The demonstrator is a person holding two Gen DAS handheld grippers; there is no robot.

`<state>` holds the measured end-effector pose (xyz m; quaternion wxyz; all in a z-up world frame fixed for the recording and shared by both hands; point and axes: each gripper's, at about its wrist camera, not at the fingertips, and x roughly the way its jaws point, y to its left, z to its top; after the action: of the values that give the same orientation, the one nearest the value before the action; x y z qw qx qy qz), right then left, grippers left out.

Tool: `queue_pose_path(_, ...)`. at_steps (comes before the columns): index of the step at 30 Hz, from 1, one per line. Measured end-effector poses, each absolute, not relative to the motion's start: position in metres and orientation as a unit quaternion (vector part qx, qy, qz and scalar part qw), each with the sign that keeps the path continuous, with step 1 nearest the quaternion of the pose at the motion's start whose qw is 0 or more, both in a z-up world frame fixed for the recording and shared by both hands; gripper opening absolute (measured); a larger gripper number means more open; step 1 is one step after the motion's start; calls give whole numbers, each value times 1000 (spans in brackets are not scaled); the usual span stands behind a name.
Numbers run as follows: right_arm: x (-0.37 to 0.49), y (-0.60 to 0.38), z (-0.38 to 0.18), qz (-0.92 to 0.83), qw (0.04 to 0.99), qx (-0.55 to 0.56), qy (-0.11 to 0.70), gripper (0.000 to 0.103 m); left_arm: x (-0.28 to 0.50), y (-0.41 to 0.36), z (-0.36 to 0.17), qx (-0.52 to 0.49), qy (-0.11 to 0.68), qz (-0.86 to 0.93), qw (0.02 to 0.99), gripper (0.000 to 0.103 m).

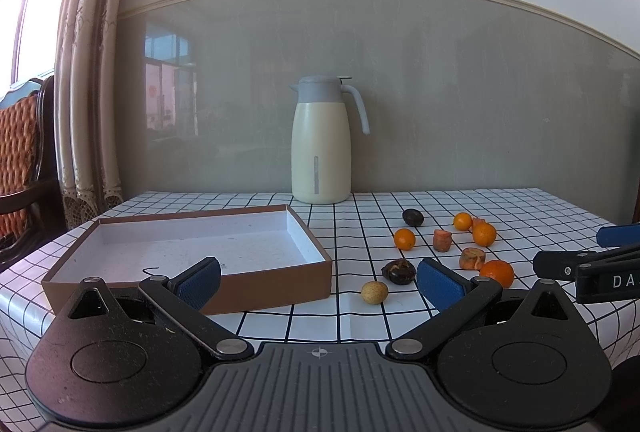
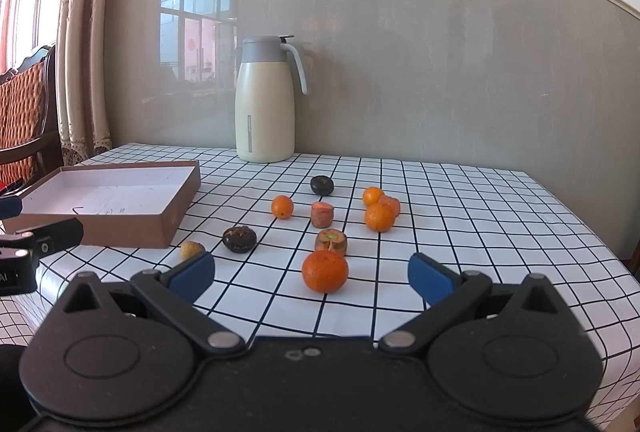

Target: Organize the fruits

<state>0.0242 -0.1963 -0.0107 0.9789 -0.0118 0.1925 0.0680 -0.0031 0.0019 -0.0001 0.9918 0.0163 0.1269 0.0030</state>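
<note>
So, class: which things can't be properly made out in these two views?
- Third carrot piece: right wrist view, mostly hidden behind two oranges.
- Right tongs: left wrist view, cut off by the right edge.
- Box marks inside: too faint to read.

box [image 2: 108, 204] left on table [image 2: 460, 200]; fruits [image 2: 325, 271] scattered right (none inside); jug [image 2: 265, 100] behind.

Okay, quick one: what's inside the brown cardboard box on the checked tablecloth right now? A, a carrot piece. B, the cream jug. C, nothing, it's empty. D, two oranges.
C: the box shows only its bare white floor, while the oranges, such as the largest one, and the jug all sit outside it on the tablecloth.
</note>
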Motion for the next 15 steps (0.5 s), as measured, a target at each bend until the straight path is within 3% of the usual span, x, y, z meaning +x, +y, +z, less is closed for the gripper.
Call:
queue_pose_path(8, 28, -195, -11, 70, 977, -15, 199, 97, 1, -3, 0, 27, 136, 0, 990, 103)
queue_pose_path(11, 40, -194, -11, 78, 974, -13, 214, 84, 13, -7, 1, 23, 147, -14, 989, 103)
queue_pose_path(12, 45, -194, -12, 76, 972, -13, 220, 72, 17, -9, 0, 22, 146, -20, 989, 103)
queue_pose_path(13, 50, -194, -14, 75, 971, -16, 227, 68, 21, -12, 0, 24, 144, -23, 989, 103)
queue_pose_path(15, 56, -193, -16, 74, 969, -22, 233, 68, 27, -20, -2, 38, 142, -26, 989, 103)
